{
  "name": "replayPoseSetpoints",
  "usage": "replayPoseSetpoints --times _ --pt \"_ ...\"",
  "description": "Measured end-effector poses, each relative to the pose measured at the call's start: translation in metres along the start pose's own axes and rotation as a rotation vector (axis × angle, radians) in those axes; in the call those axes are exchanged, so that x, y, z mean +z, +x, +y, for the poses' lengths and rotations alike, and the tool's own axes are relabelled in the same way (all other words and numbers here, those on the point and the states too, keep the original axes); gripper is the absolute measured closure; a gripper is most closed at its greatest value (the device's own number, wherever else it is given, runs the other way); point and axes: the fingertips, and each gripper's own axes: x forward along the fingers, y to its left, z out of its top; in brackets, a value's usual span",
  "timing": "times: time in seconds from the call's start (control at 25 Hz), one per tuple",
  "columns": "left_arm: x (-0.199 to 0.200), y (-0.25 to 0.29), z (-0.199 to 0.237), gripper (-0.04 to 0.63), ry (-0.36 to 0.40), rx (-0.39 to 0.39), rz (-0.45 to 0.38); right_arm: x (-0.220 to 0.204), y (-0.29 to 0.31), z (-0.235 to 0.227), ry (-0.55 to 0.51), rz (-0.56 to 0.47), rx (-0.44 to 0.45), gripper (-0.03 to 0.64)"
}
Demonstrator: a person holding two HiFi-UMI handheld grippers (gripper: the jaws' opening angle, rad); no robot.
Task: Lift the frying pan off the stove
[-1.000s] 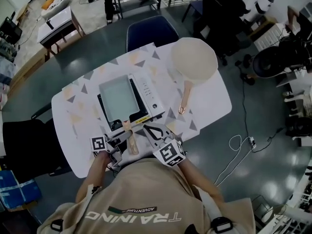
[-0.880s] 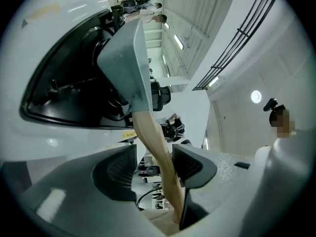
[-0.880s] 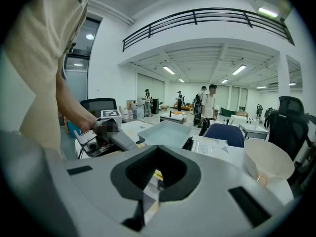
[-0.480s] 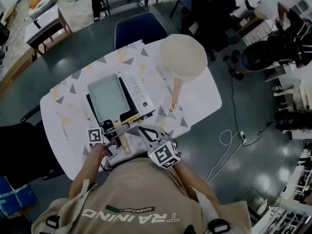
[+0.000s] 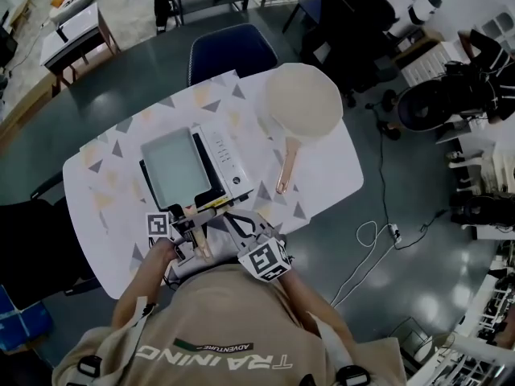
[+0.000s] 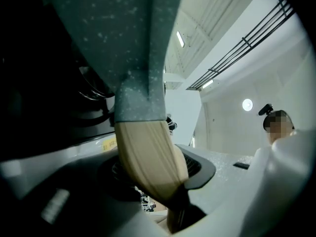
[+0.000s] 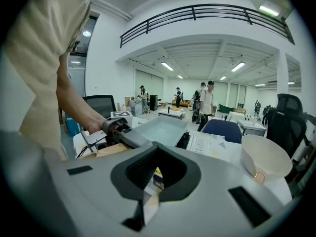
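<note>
Left gripper pinches the wooden handle of the square frying pan, which lies over the stove. Right gripper, pressed together and empty, is just beside it. A round cream pan sits apart on the tabletop.

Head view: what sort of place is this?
Probably an open office or lab workspace, not a kitchen: the stove sits on a cloth-covered table, with office chairs around it, a loose cable nearby, and a railed mezzanine overhead.
</note>
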Motion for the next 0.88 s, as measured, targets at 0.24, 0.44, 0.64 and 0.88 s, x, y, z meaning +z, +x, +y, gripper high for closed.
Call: replayPoseSetpoints --times 0.24,0.44,0.64,0.88 --pt "0.001 0.003 -0.003 0.494 0.016 -0.001 -0.013 -0.002 0.006 -0.004 0.005 -0.001 0.015 0.621" --pt "-0.001 0.003 -0.001 0.494 0.041 0.028 -0.005 0.000 0.012 -0.003 0.006 -0.012 0.042 0.621" --pt "0.000 0.003 -0.007 0.494 0.048 0.022 -0.013 0.003 0.013 -0.007 -0.003 -0.023 0.057 0.621" --pt "-0.001 0.001 -0.021 0.491 0.098 0.016 0.001 0.003 0.014 -0.015 -0.009 -0.032 0.055 0.621"
